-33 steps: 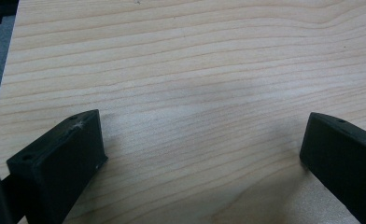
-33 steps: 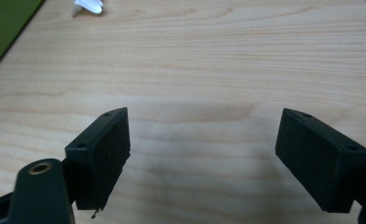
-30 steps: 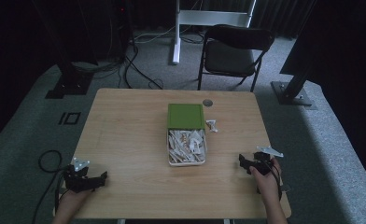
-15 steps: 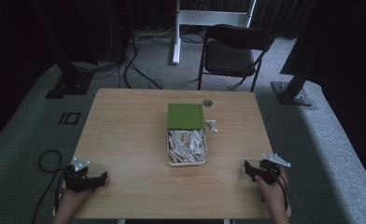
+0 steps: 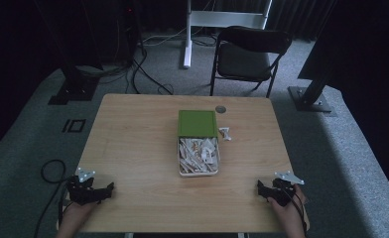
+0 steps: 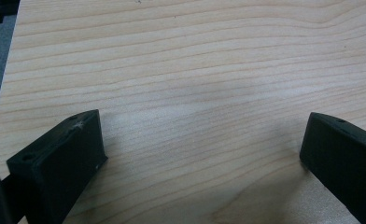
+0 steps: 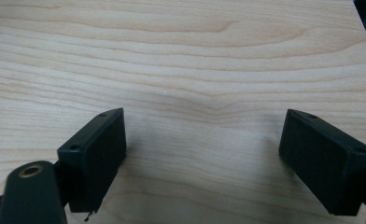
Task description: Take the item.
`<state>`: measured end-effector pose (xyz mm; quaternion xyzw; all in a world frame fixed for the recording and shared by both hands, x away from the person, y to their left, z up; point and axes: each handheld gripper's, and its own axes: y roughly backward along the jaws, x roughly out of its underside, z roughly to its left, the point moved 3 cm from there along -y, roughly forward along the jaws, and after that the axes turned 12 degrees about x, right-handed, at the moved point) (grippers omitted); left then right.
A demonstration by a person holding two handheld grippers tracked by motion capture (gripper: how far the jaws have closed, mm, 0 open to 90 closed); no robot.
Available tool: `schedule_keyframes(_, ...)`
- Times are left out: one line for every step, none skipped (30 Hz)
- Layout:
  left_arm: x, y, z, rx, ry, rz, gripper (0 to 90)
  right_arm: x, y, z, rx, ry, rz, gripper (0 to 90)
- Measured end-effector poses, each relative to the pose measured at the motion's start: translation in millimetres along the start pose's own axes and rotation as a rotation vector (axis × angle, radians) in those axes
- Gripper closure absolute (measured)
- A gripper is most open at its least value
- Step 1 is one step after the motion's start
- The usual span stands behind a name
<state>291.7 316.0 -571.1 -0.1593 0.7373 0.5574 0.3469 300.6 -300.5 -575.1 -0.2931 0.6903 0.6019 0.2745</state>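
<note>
While both pairs of my jaws stood spread and empty over bare, pale-grained wood, my left gripper (image 5: 105,188) and right gripper (image 5: 260,187) waited at the table's (image 5: 133,129) near corners, probably at rest. Mid-table sat the rectangular tin (image 5: 198,156) of crinkly wrapped sweets (green lid (image 5: 197,123) touching its far end).

In the high view the person's forearms are cut off by the bottom edge; the contents of the white tray (image 5: 198,172) are too small to tell apart, pale pieces only; the small wrapped thing (image 5: 225,134) beside the green lid (image 5: 197,123) cannot be identified, nor the round grey disc (image 5: 221,109); the left gripper (image 6: 202,149) has both jaws clipped by the frame's edges; the right gripper (image 7: 202,158) likewise.
</note>
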Motion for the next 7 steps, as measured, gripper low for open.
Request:
schedule_keyframes(0.0, 0.0, 0.0, 0.000, 0.000, 0.000, 0.7, 0.0, 0.0, 0.0, 0.000, 0.000, 0.000, 14.6)
schedule_keyframes(0.0, 0.0, 0.0, 0.000, 0.000, 0.000, 0.7, 0.0, 0.0, 0.0, 0.000, 0.000, 0.000, 14.5)
schedule_keyframes(0.0, 0.0, 0.0, 0.000, 0.000, 0.000, 0.7, 0.0, -0.1, -0.1, -0.001, 0.000, 0.000, 14.4)
schedule_keyframes(0.0, 0.0, 0.0, 0.000, 0.000, 0.000, 0.6, 0.0, -0.1, -0.1, -0.001, 0.000, 0.000, 13.0)
schedule_keyframes(0.0, 0.0, 0.0, 0.000, 0.000, 0.001, 0.7, -0.2, -0.5, 0.3, -0.006, 0.007, 0.003, 11.9)
schedule_keyframes(-0.1, 0.1, 0.1, 0.000, 0.000, 0.001, 0.7, -0.2, -0.5, 0.3, -0.006, 0.007, 0.003, 11.9)
schedule_keyframes(-0.1, 0.0, 0.0, 0.000, 0.000, 0.001, 0.7, -0.4, -0.8, 0.4, -0.007, 0.009, 0.003, 11.9)
